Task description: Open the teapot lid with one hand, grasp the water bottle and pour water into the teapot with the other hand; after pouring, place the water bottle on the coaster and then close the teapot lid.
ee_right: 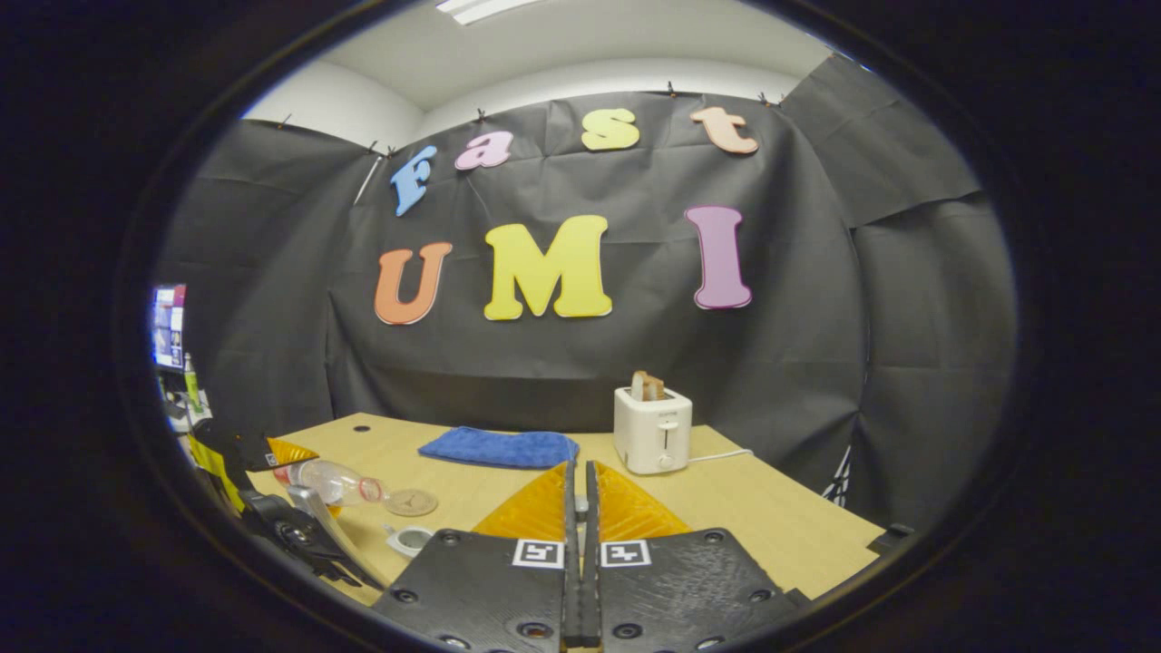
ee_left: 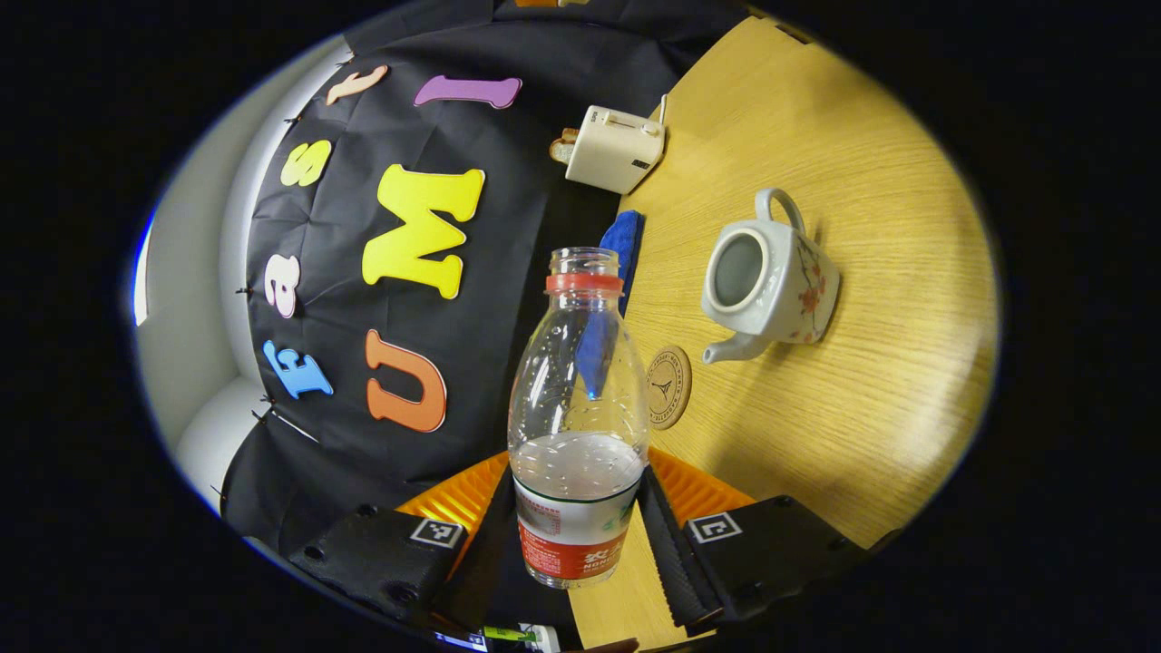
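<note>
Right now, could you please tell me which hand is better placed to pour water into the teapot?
Left: the left tongs grip the water bottle, with the open teapot just ahead; the right tongs are shut.

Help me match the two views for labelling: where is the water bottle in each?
Left gripper view: bottle at bottom centre, uncapped, held between that gripper's fingers.
Right gripper view: bottle at lower left, tilted, beside the coaster.
Shared landmark: the toaster by the blue cloth.
</note>
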Tool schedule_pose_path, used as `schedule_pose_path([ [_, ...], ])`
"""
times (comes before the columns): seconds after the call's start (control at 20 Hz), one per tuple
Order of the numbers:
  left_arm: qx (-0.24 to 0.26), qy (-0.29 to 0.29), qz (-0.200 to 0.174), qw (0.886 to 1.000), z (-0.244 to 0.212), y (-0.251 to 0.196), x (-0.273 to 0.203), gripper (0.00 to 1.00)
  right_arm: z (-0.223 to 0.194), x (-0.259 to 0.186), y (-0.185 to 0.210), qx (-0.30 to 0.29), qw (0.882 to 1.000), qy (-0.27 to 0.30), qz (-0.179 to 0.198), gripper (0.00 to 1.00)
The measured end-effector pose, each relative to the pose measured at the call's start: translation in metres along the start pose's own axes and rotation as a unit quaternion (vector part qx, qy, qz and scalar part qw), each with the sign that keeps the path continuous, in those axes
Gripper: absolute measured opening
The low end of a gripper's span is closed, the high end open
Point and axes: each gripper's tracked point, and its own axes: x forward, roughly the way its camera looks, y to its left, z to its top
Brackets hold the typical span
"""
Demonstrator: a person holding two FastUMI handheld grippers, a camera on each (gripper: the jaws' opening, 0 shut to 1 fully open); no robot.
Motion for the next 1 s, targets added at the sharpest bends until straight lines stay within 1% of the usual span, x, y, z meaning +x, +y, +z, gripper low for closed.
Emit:
schedule_pose_path([
  [0.35,0.057,0.015,0.017,0.998,-0.007,0.008,0.003,0.74,0.001,0.000,-0.005,-0.002,1.000,-0.003,-0.008,0.00],
  [0.55,0.100,0.008,0.020,0.995,0.000,0.003,0.000,0.74,0.001,0.003,-0.006,-0.005,1.000,-0.002,-0.010,0.00],
  [0.65,0.130,0.007,0.021,0.991,0.003,0.000,-0.004,0.75,-0.001,0.003,-0.008,-0.005,1.000,0.000,-0.012,0.00],
  [0.7,0.145,0.009,0.028,0.989,0.004,0.003,-0.002,0.75,-0.001,0.003,-0.008,-0.005,1.000,0.000,-0.012,0.00],
  [0.9,0.216,0.004,0.058,0.975,0.012,0.021,0.001,0.75,0.001,0.003,-0.009,-0.006,1.000,0.000,-0.013,0.00],
  [1.0,0.238,0.000,0.055,0.970,0.012,0.019,0.003,0.75,0.002,0.003,-0.011,-0.005,1.000,-0.002,-0.014,0.00],
])
